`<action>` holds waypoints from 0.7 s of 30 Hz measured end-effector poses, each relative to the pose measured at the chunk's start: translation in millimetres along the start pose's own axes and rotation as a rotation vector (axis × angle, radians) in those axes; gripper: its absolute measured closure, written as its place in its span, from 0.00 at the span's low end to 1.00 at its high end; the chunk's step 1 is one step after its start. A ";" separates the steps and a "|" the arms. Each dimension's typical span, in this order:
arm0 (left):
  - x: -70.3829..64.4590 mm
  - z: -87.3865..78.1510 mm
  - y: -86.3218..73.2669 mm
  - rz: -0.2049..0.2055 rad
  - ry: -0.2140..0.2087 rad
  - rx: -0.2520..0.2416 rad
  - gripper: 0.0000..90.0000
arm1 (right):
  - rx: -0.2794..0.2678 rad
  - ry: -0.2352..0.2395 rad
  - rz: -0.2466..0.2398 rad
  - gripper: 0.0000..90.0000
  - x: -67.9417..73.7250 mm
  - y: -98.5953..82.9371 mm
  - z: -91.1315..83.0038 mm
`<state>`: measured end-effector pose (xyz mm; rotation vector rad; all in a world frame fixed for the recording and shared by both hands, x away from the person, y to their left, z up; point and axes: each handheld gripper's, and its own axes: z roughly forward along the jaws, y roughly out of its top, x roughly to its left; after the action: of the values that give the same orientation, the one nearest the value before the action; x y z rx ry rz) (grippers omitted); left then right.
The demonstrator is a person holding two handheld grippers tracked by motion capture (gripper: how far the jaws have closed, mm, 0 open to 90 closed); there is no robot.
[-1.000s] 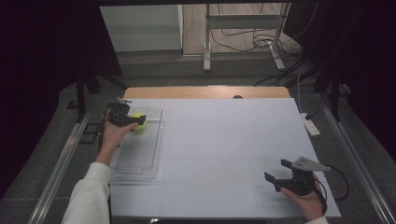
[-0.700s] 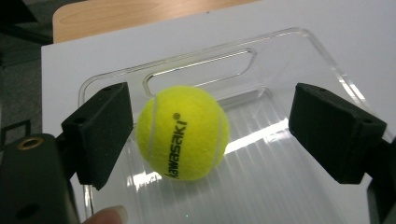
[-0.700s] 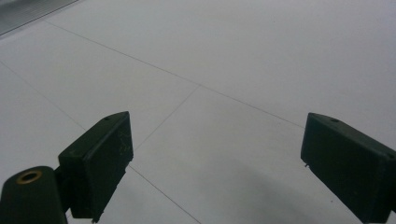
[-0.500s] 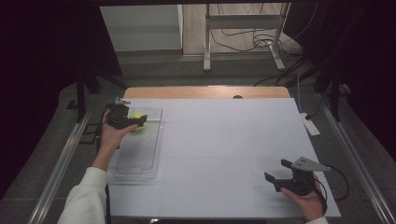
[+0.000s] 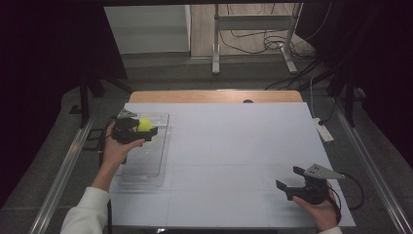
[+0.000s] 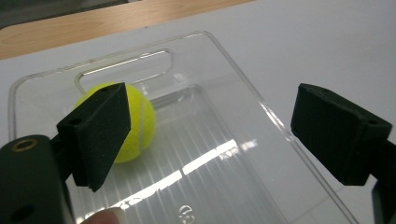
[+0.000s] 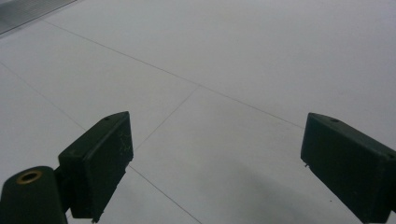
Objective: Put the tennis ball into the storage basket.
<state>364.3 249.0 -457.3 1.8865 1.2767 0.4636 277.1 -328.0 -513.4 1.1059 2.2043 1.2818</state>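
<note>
The left gripper (image 6: 210,135) is spread wide, its two black jaws well apart and holding nothing. It hangs over the far end of a clear plastic tray (image 6: 261,107), above a yellow tennis ball (image 6: 140,123). The ball lies inside the tray near the handle slot, partly behind the left jaw; whether that jaw touches it cannot be told. From the high view, the left hand (image 5: 116,148) reaches forward from a white sleeve (image 5: 85,214), arm stretched along the tray's near side. The tray sits at the left edge of the white surface (image 5: 234,146). The right gripper (image 5: 291,183) is also spread wide and empty, held by the right hand (image 5: 321,209) low over the bare near right corner of the surface.
</note>
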 end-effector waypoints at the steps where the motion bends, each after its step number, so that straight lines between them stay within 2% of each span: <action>1: -2.1 -1.8 -1.4 0.005 -0.006 -0.002 0.15 | 0.000 0.000 0.000 0.11 0.0 0.0 0.0; 12: -23.3 -19.4 -17.6 0.042 -0.067 -0.038 0.15 | 0.000 -0.001 -0.003 0.11 0.6 0.3 0.3; 18: -36.7 -29.8 -33.1 0.054 -0.107 -0.063 0.15 | -0.002 -0.004 -0.003 0.11 0.4 0.5 -0.6; 21: -40.2 -31.9 -39.1 0.059 -0.114 -0.065 0.14 | -0.001 -0.005 -0.004 0.11 0.4 0.3 -0.2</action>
<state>302.1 232.9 -462.8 1.8719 1.1214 0.4169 276.8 -327.7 -513.0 1.1031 2.2004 1.2774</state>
